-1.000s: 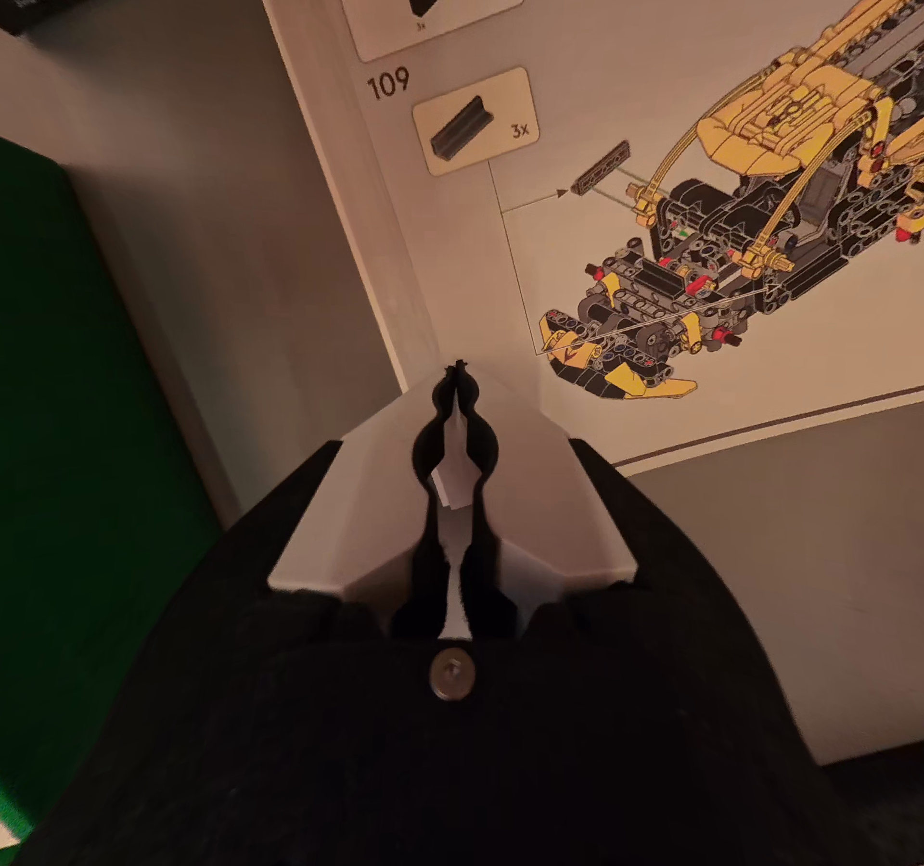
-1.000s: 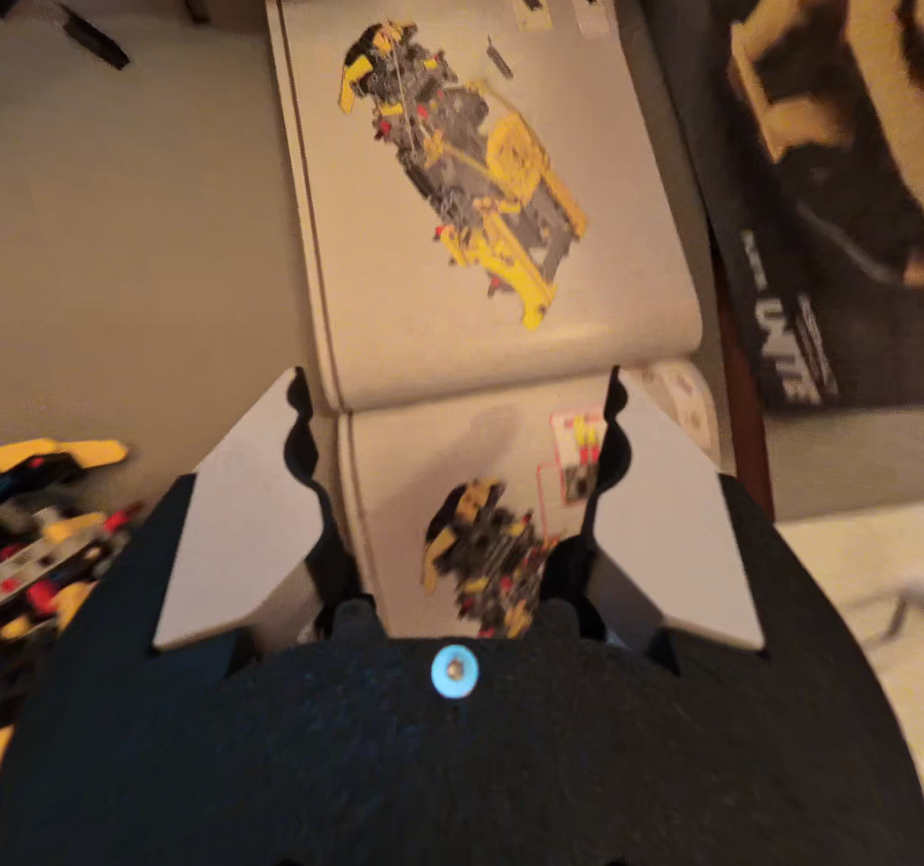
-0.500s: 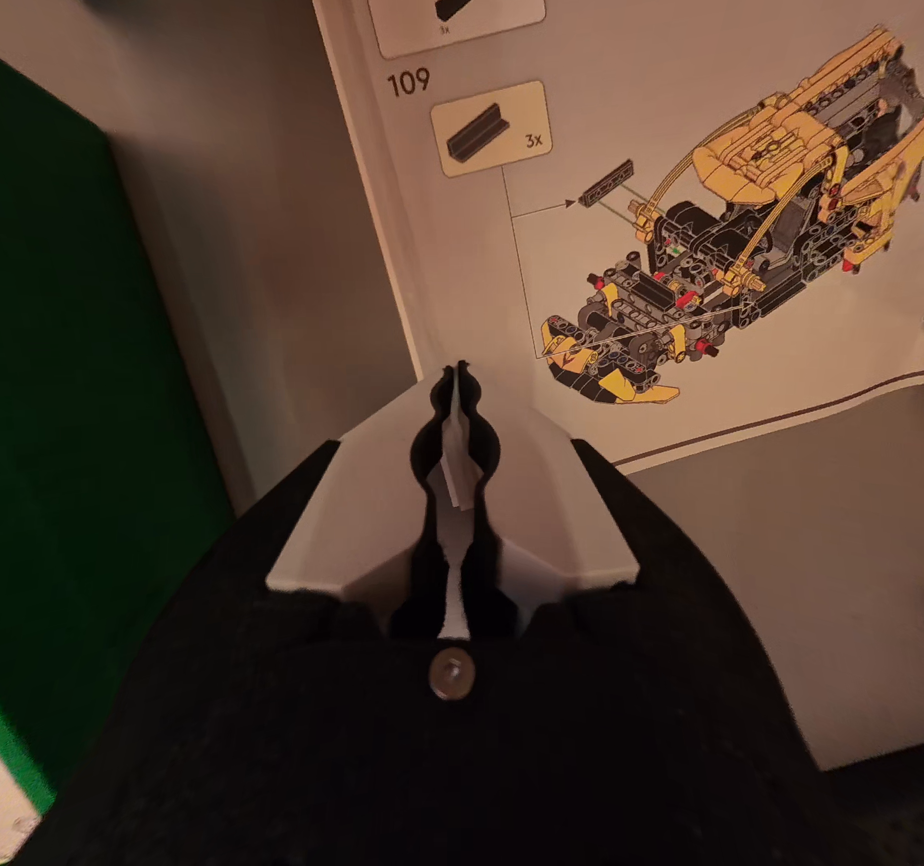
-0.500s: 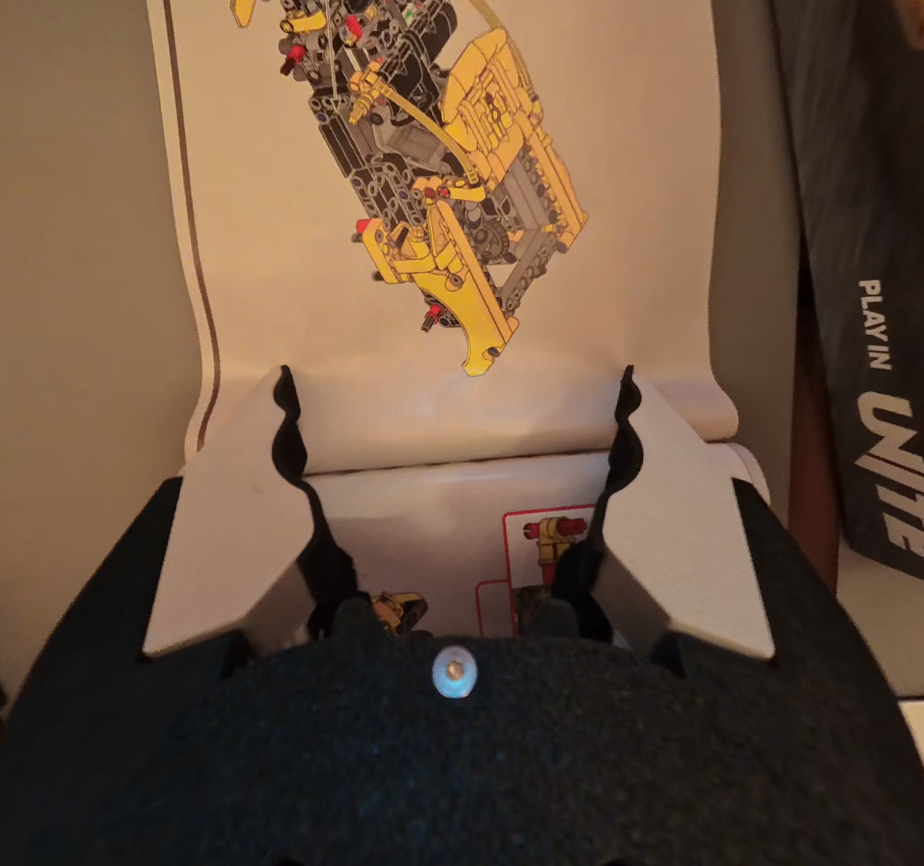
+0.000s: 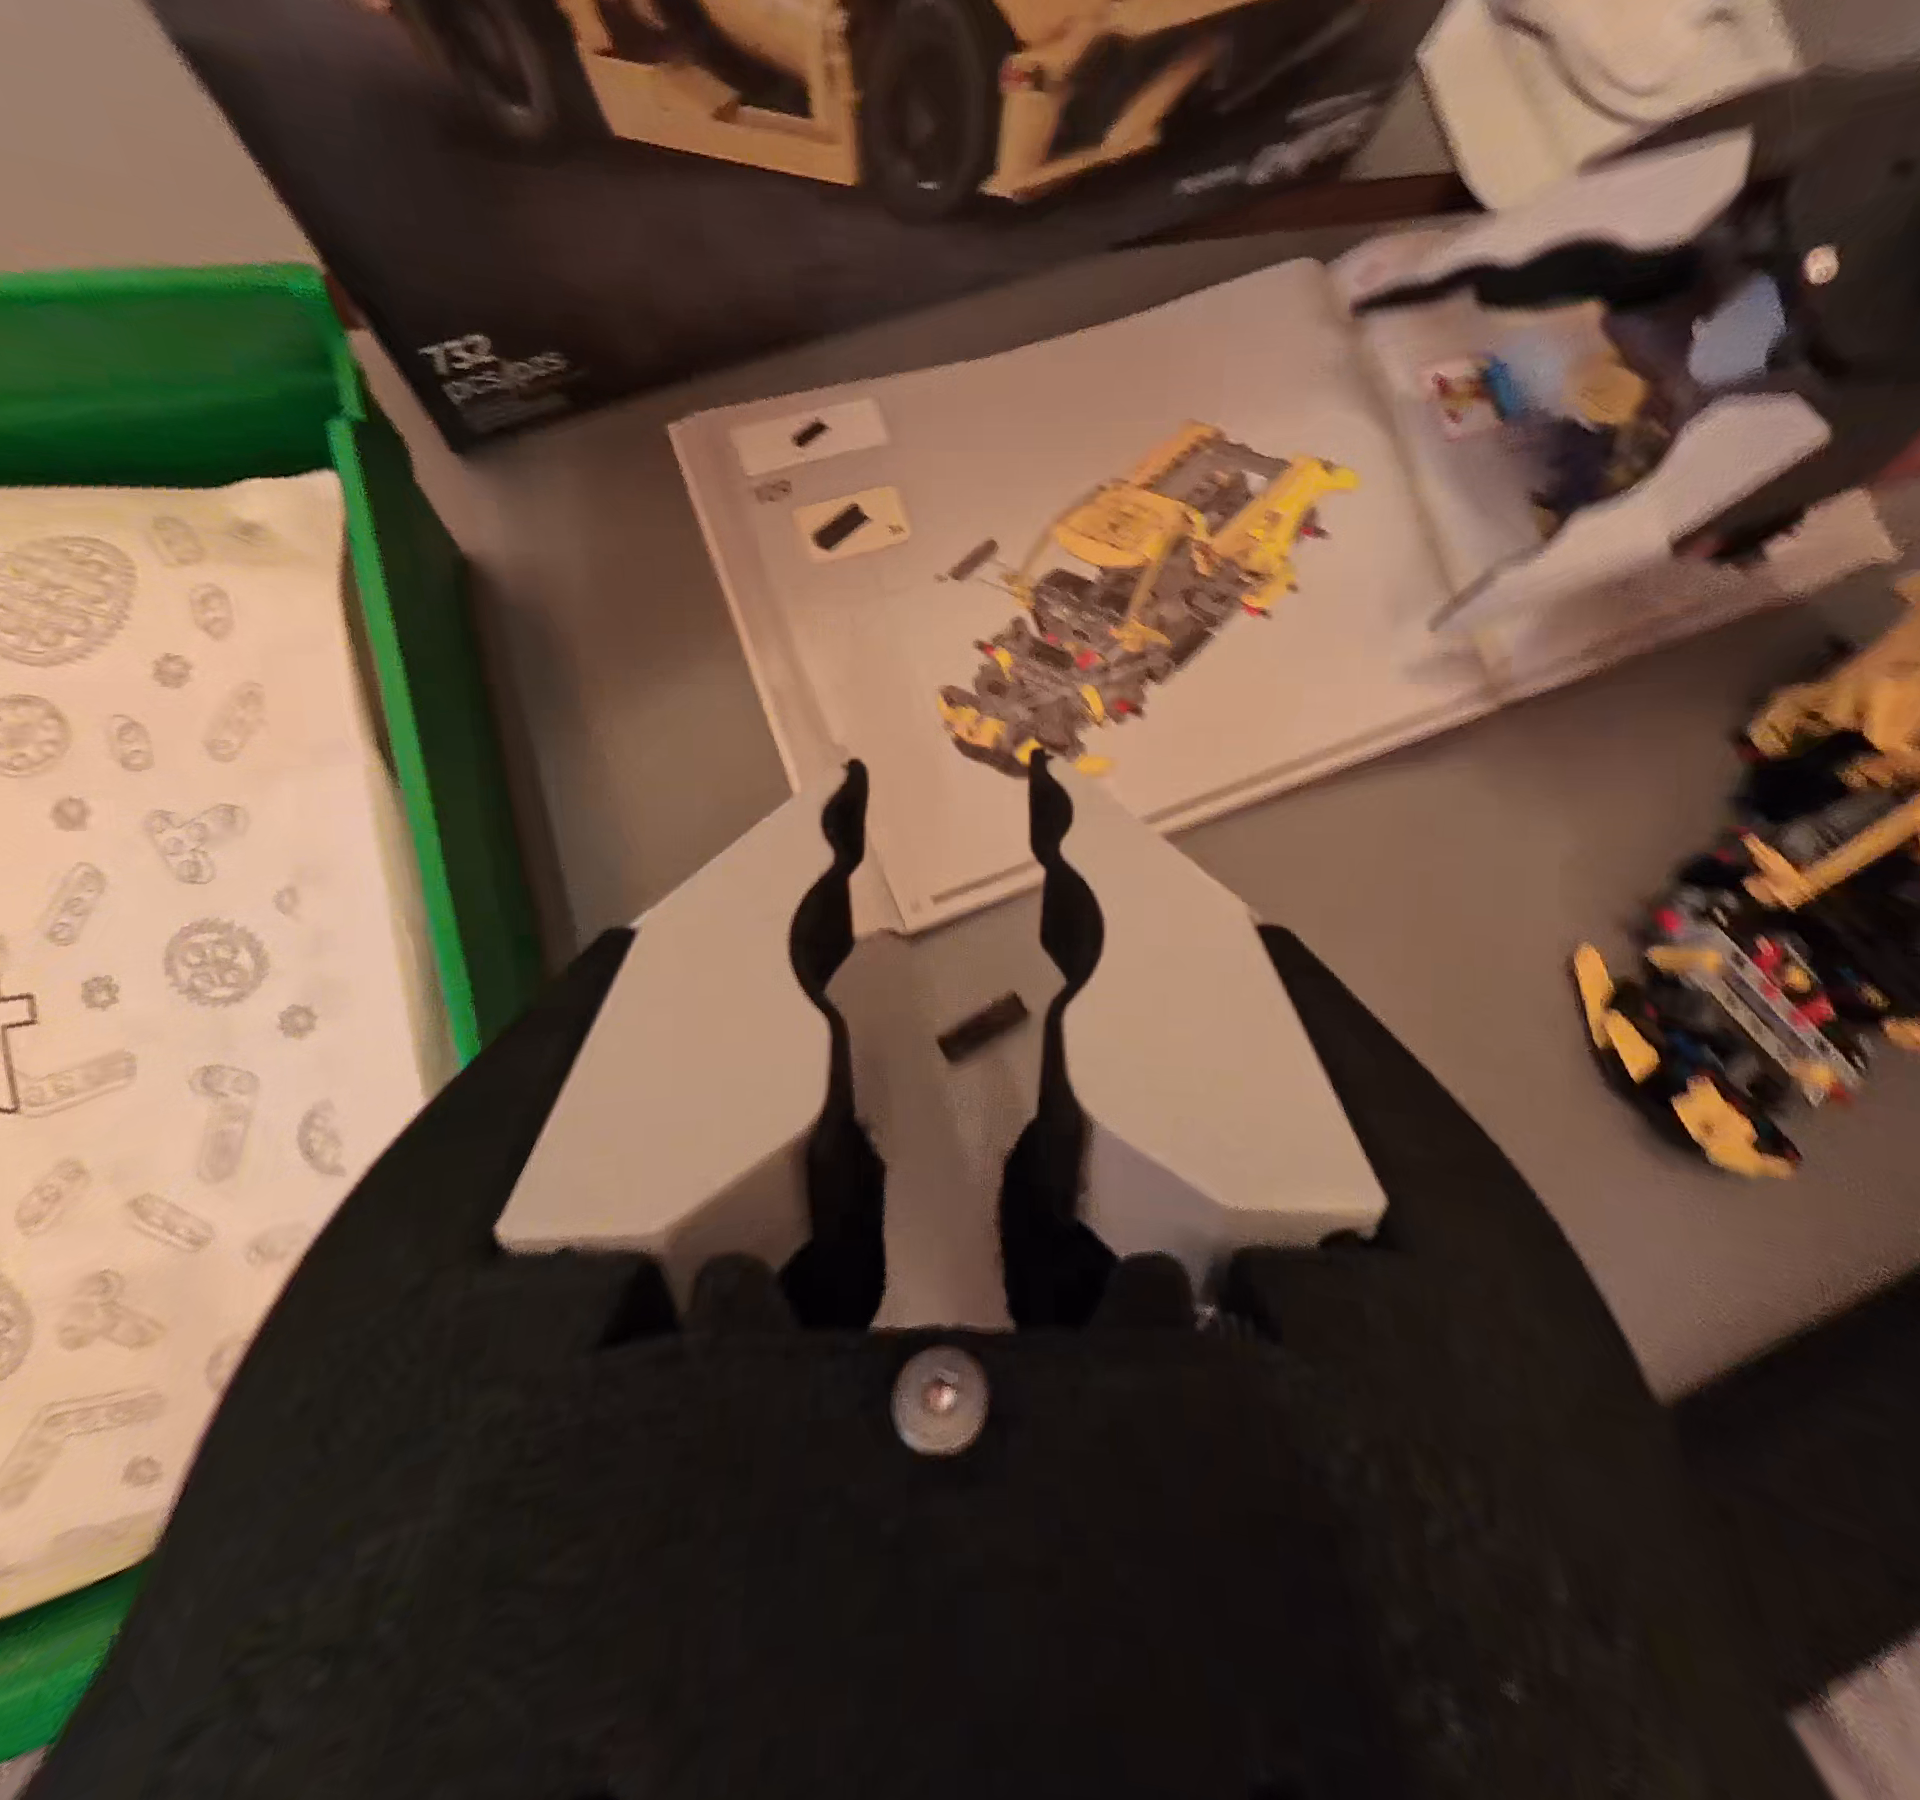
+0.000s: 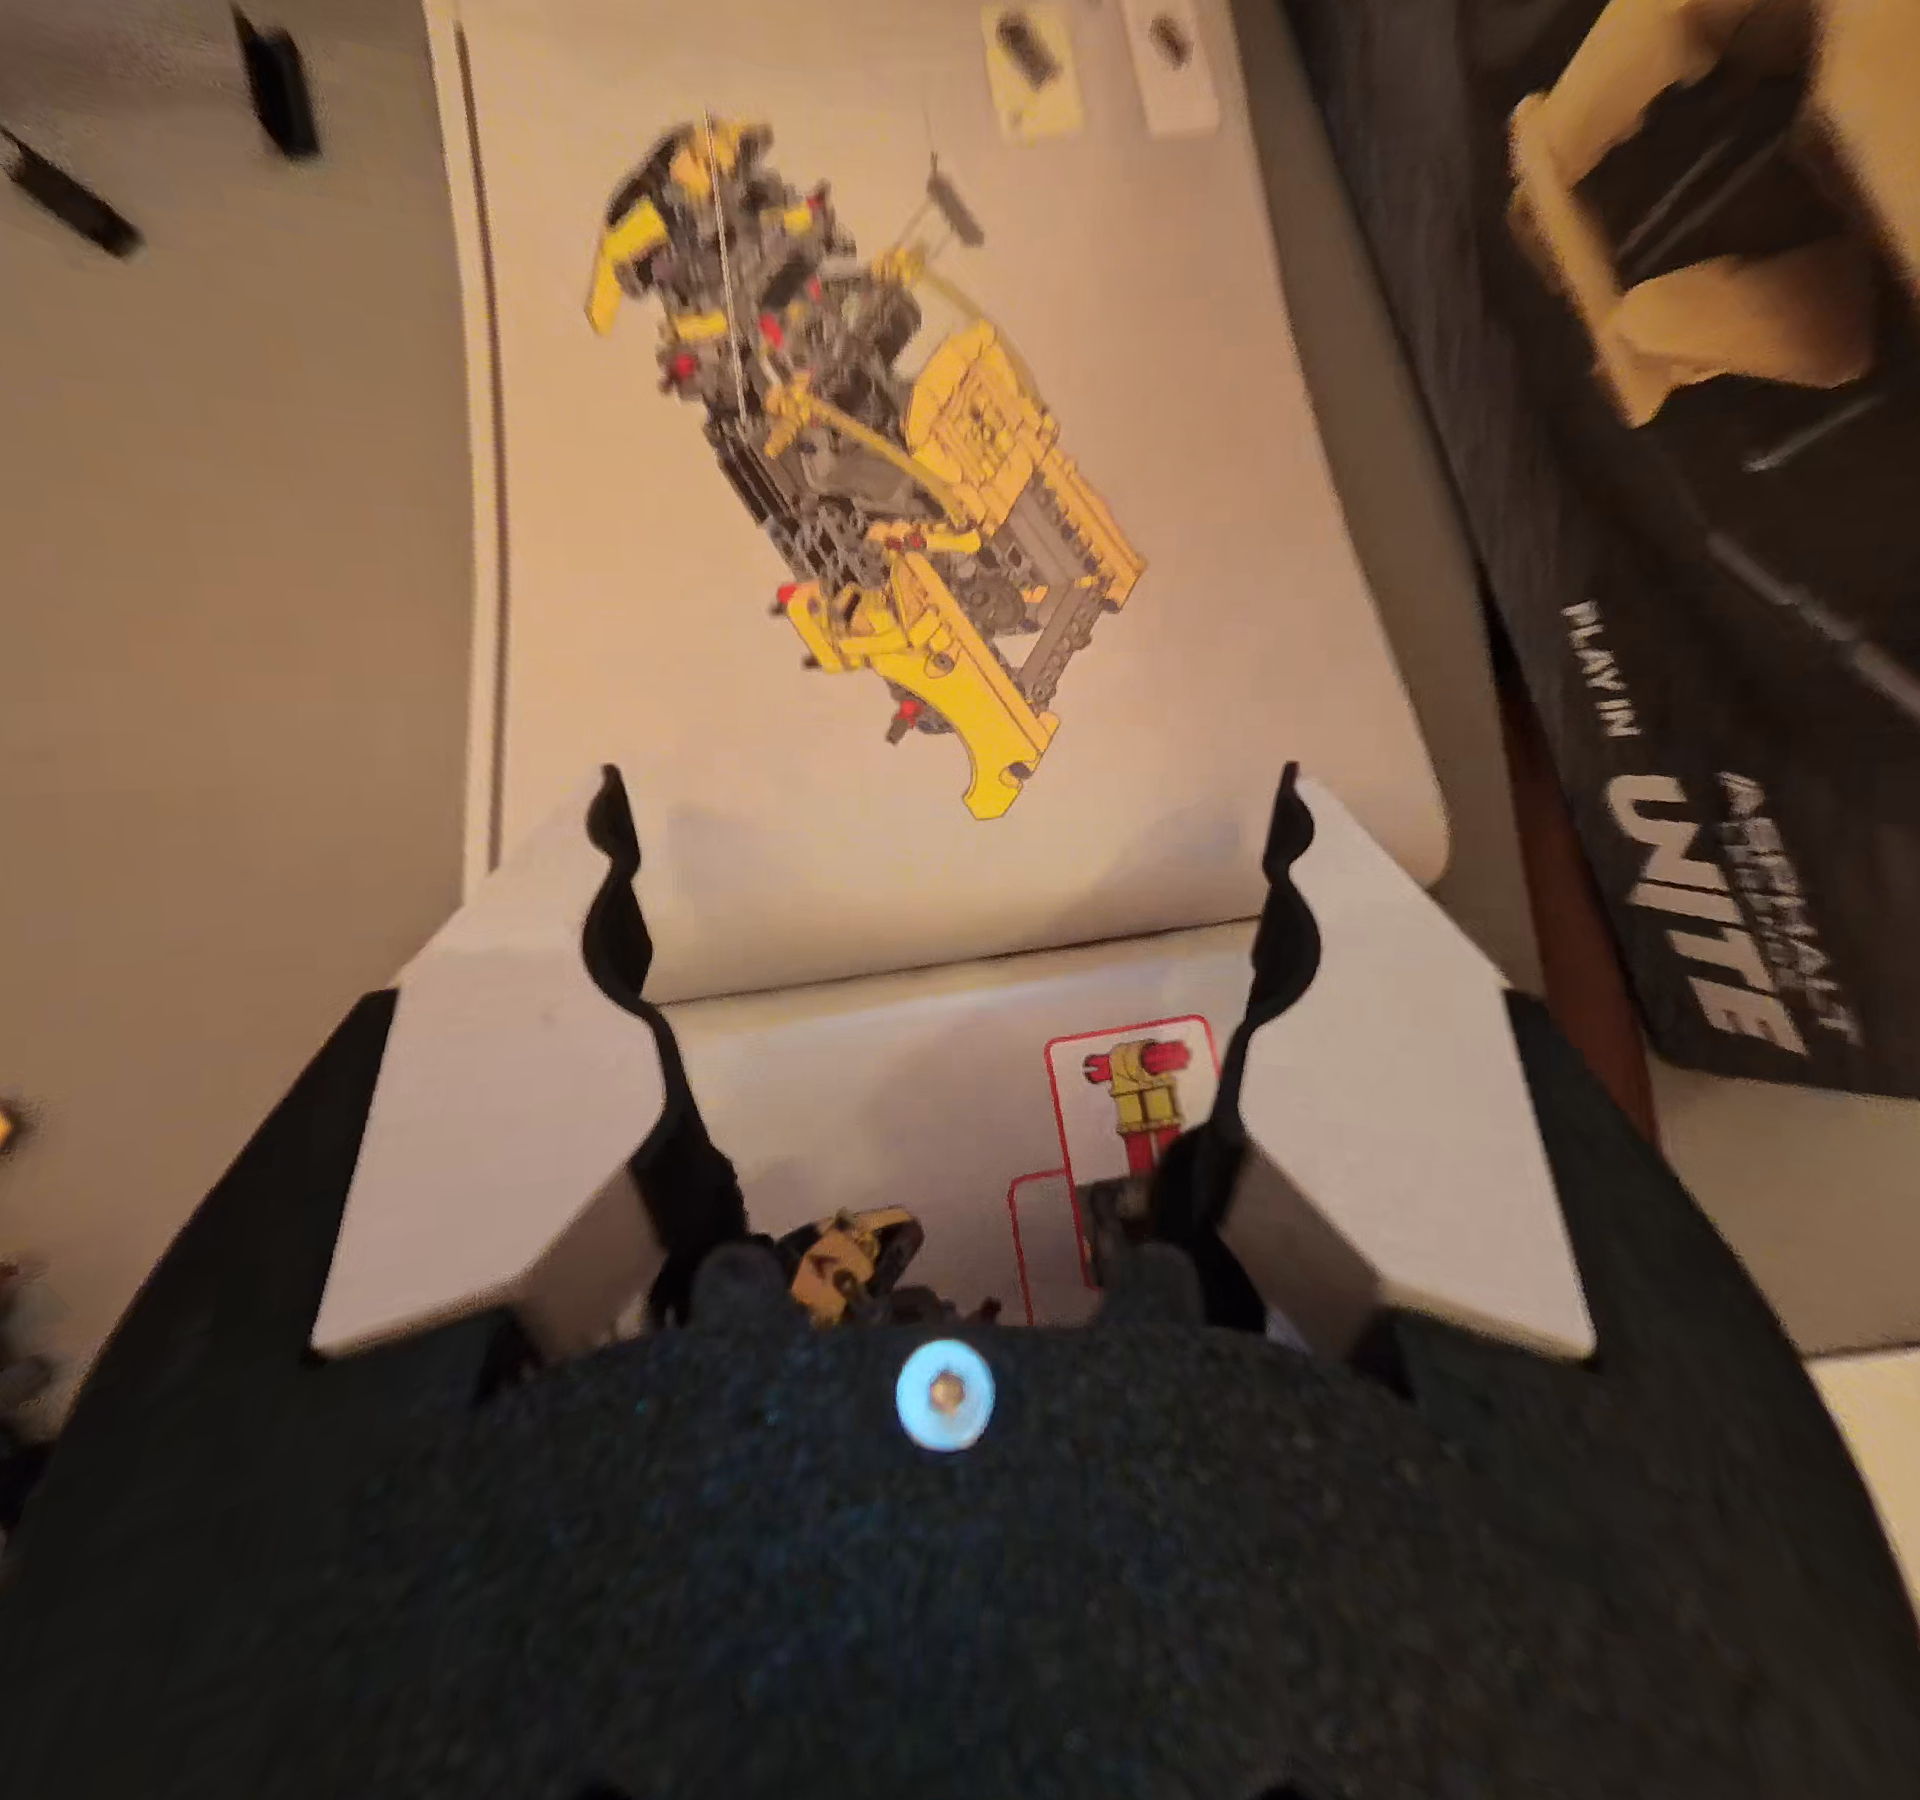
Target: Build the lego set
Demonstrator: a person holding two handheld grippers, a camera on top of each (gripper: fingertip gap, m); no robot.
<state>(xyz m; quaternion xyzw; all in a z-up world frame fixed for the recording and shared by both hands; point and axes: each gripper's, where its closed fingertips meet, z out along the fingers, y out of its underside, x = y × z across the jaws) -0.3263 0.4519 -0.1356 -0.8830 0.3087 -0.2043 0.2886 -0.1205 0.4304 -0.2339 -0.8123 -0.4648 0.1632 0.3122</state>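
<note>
Green plastic tray (image 5: pixel 348 462) sits far left on the grey table (image 5: pixel 1403 971) with a white paper sheet printed with part outlines (image 5: pixel 177 815) inside; probably a sorting aid, parked clear of the work area.

Left gripper (image 5: pixel 943 774) hovers over the table with jaws part open and nothing between them. One small black lego bar (image 5: pixel 982 1026) lies on the table below the gap, near the front edge of the open white instruction booklet (image 5: pixel 1039 503). My read: this bar is the next pick, and the gap looks wide enough to drop over it.

Booklet lies flat mid-table, open at a drawing of a yellow and black vehicle, so both views can read the step. Black lego box with a yellow car picture (image 5: pixel 831 88) lies behind it, out of the way.

Right gripper (image 6: pixel 948 779) hangs over the booklet fold, jaws wide open and empty. Two more loose black lego bars (image 6: pixel 272 93) lie on the table beyond the booklet in its view.

Partly built yellow and black lego model (image 5: pixel 1745 1002) rests at the far right on the table, within reach for fitting parts. Build is mid-way.
</note>
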